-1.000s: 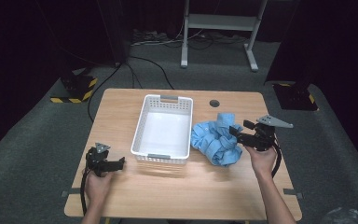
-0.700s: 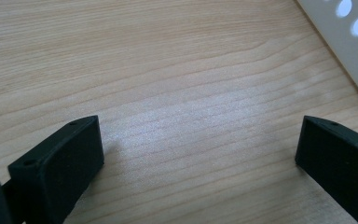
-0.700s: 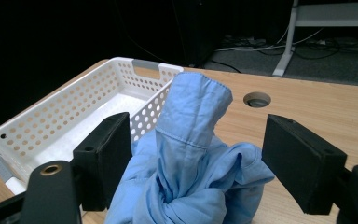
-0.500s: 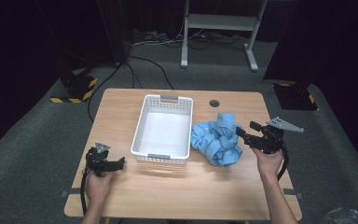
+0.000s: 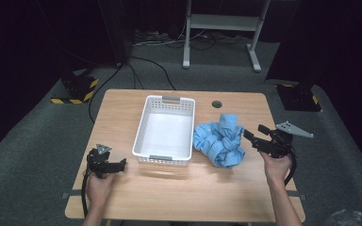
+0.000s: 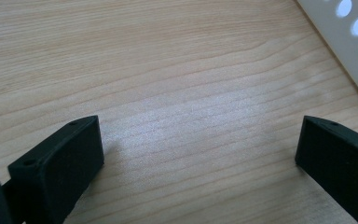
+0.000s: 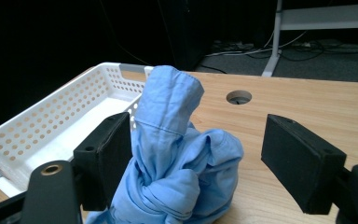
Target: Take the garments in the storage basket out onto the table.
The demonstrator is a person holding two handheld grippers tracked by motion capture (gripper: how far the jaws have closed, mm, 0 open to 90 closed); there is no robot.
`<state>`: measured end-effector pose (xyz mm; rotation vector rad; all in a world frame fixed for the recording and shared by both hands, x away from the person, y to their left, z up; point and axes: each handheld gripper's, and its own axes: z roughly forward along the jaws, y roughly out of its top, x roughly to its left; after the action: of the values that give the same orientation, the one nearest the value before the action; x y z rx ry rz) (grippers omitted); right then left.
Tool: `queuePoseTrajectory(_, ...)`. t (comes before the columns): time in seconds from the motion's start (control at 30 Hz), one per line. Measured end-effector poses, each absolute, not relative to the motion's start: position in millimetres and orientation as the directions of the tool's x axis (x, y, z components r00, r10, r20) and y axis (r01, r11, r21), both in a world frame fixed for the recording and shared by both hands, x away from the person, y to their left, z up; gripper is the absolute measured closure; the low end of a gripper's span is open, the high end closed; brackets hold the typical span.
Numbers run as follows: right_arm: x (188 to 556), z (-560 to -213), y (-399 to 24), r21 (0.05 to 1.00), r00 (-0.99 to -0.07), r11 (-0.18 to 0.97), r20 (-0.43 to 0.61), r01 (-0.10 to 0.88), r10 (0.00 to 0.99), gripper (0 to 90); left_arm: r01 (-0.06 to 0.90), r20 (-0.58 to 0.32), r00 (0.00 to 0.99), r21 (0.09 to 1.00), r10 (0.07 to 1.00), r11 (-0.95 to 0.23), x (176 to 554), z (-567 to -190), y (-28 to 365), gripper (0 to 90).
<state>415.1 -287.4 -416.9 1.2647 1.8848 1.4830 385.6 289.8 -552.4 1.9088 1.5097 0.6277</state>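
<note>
- Blue cloth (image 5: 220, 139), bunched into a twisted heap, lies on the right half of the table, just right of the basket, with one rolled end standing up at its far side.
- Light wooden table (image 5: 179, 193) stands on grey carpet in a dark room; a round cable hole (image 5: 217, 104) sits near its far edge.
- Beyond the table, a white metal stand (image 5: 222, 26) and loose cables lie on the floor, with a yellow-and-black striped block (image 5: 75, 89) at far left.
- White perforated basket (image 5: 143, 126) sits mid-table with nothing in it.
- Right gripper (image 5: 251, 137) hovers just right of the cloth, jaws wide apart, pads not pressing it.
- Left gripper (image 5: 122, 163) rests at near left, jaws spread over bare wood beside the basket's corner.
</note>
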Motion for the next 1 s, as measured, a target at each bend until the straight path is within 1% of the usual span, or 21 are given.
queuePoseTrajectory(0.3, 413, -427, -294, 0.914, -0.464, 0.014, 0.193, 0.406, 0.865, 24.4, 0.679, -0.01, 0.234, 0.718, 0.972, -0.156, 386, -552, 290, 1.1)
queuePoseTrajectory(1.0, 408, -440, -299, 0.905, -0.433, 0.022, 0.181, 0.424, 0.883, 24.6, 0.679, -0.01, 0.234, 0.718, 0.972, -0.156, 386, -552, 290, 1.1)
